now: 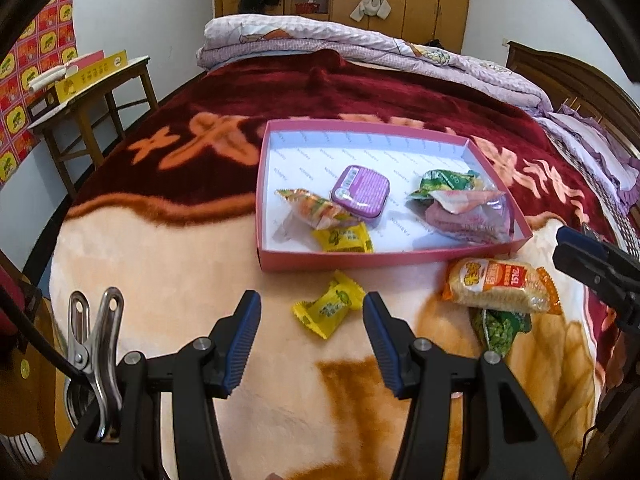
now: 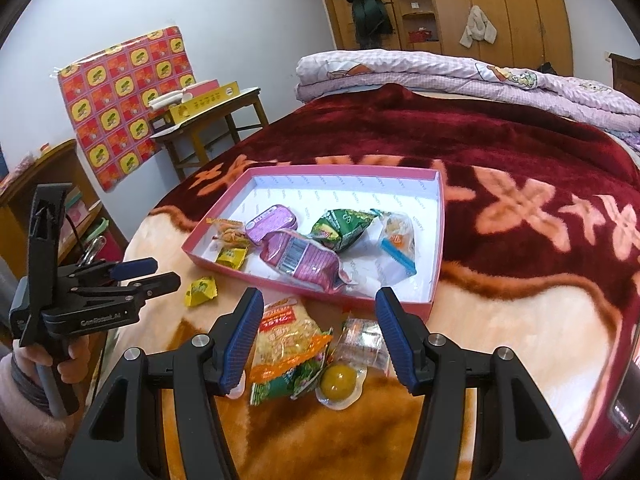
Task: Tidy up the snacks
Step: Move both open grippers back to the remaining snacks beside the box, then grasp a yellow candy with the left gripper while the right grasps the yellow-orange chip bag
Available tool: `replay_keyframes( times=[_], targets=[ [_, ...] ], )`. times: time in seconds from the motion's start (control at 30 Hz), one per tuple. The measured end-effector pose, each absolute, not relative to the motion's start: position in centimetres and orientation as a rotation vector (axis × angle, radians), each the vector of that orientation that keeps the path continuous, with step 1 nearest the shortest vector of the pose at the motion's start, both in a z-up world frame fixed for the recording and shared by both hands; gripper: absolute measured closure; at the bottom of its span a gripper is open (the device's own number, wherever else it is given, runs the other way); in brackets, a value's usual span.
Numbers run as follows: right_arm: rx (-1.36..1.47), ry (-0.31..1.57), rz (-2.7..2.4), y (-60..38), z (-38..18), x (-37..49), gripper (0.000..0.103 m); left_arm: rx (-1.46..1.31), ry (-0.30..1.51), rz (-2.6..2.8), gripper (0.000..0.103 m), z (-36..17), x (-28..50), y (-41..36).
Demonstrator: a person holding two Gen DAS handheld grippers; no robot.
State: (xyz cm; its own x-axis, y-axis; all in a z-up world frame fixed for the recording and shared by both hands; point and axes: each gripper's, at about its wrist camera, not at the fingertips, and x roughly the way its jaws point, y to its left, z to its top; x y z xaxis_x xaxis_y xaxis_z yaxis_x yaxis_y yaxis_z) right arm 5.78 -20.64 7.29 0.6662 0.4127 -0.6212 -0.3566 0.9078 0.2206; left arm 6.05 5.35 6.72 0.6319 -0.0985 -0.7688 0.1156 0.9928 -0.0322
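A pink box (image 1: 360,261) (image 2: 434,264) lies on the bed with a purple tin (image 1: 360,192) (image 2: 272,222), a purple packet (image 2: 300,258), a green packet (image 1: 444,182) (image 2: 344,226), a yellow candy (image 1: 344,240) and other wrapped snacks inside. My left gripper (image 1: 312,312) (image 2: 148,274) is open, with a loose yellow candy (image 1: 328,308) (image 2: 201,290) on the blanket between its fingertips. My right gripper (image 2: 318,312) (image 1: 576,248) is open over an orange noodle packet (image 2: 286,338) (image 1: 500,286), a green packet (image 1: 500,328), a clear sachet (image 2: 362,344) and a round yellow snack (image 2: 339,380).
A plush red and cream blanket (image 1: 200,264) covers the bed. Folded lilac quilts (image 1: 360,40) lie at its far end. A wooden side table (image 1: 92,100) with a yellow box stands to the left. Wardrobes line the back wall.
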Motion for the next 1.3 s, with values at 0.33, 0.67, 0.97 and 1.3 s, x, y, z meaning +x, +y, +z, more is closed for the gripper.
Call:
replay_keyframes(
  times=[0.33, 0.67, 0.97, 1.3],
  targets=[
    [0.059, 0.742, 0.436, -20.3, 6.8, 5.7, 0.043, 0.017, 0.912, -0.133, 0.047, 5.4, 6.5, 4.9],
    [0.07, 0.767, 0.452, -20.4, 5.7, 6.0, 0.043, 0.016, 0.921, -0.125, 0.047, 4.1, 7.2, 4.6],
    [0.009, 0.776, 0.502, -18.4, 5.3, 5.9, 0.043, 0.001, 0.928, -0.114, 0.047, 3.4, 7.7, 4.8],
    [-0.054, 0.798, 0.502, -17.0, 4.2, 6.7, 0.043, 0.006, 0.936, -0.125, 0.047, 2.8, 8.5, 4.4]
  ],
)
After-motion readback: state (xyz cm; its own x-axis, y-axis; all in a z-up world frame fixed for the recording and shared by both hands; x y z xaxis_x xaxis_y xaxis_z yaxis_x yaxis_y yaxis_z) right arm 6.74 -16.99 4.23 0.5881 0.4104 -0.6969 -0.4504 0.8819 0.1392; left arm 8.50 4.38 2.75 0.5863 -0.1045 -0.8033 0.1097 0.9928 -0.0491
